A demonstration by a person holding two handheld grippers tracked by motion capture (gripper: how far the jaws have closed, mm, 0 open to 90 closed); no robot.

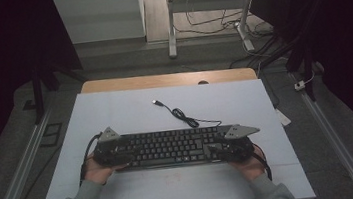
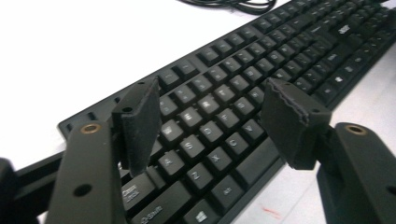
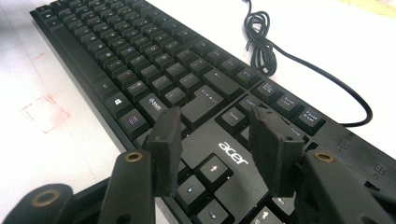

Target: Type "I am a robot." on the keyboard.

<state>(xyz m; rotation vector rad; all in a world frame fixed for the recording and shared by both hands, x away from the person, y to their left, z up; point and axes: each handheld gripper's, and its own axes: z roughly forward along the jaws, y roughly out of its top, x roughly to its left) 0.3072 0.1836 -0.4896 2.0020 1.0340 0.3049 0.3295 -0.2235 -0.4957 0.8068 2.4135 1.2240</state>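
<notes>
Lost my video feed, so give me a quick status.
Left gripper open over keyboard's left end. Right gripper open over its arrow keys. USB cable coiled behind, clear.

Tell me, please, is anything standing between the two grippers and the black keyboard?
Nothing visible does. The left gripper hangs open over the keyboard's left end, and the right gripper hangs open over its right end. The cable lies behind the keyboard.

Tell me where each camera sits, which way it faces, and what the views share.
High view: above the person's side, facing forward and down on the table; forearms, both hands and tools show.
Left gripper view: rides the left tool, looking along its open jaws over the keyboard, letter-key end.
Right gripper view: rides the right tool, jaws open over the arrow keys.
All share the keyboard and its cable.
</notes>
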